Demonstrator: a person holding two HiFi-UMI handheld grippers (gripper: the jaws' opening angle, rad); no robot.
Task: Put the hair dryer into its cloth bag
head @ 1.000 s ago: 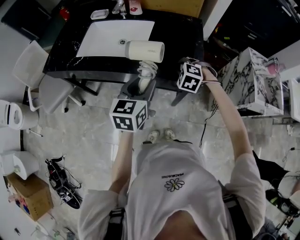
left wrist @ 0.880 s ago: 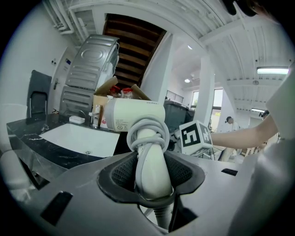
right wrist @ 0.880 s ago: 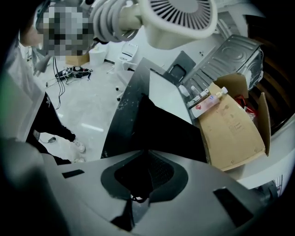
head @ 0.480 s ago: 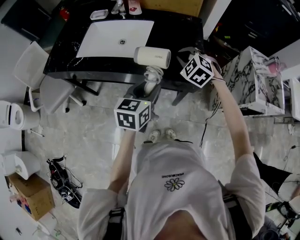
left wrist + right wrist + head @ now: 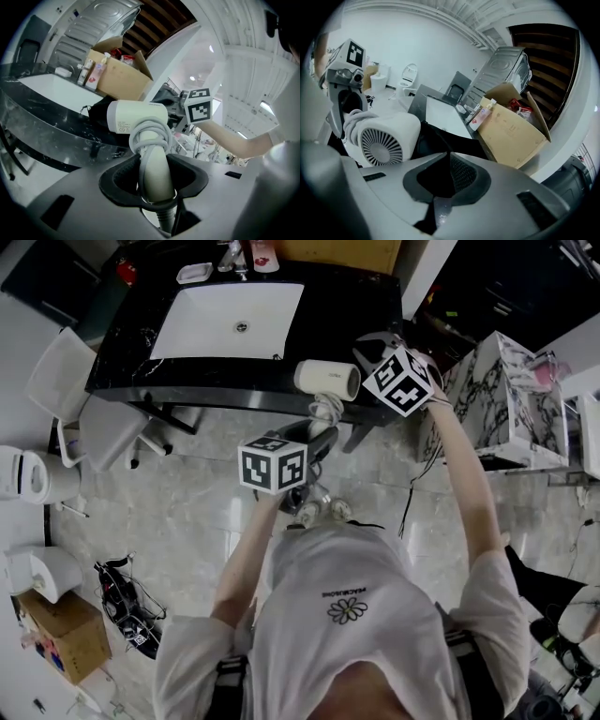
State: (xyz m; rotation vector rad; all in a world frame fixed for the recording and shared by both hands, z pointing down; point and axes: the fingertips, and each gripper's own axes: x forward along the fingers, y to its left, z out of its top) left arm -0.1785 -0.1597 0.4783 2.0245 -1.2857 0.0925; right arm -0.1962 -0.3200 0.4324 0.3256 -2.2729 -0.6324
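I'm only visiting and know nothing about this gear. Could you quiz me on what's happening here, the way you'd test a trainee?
1. True or false: the hair dryer lies in the sink.
2. What do the left tongs grip? A) the dryer's handle B) a bottle C) nothing
3. Fill in: the right tongs are shut on the black cloth ___.
Key: 1 false; 2 A; 3 bag.

White hair dryer (image 5: pixel 140 119), cord coiled round handle, barrel level, held aloft beside black cloth bag (image 5: pixel 436 139)
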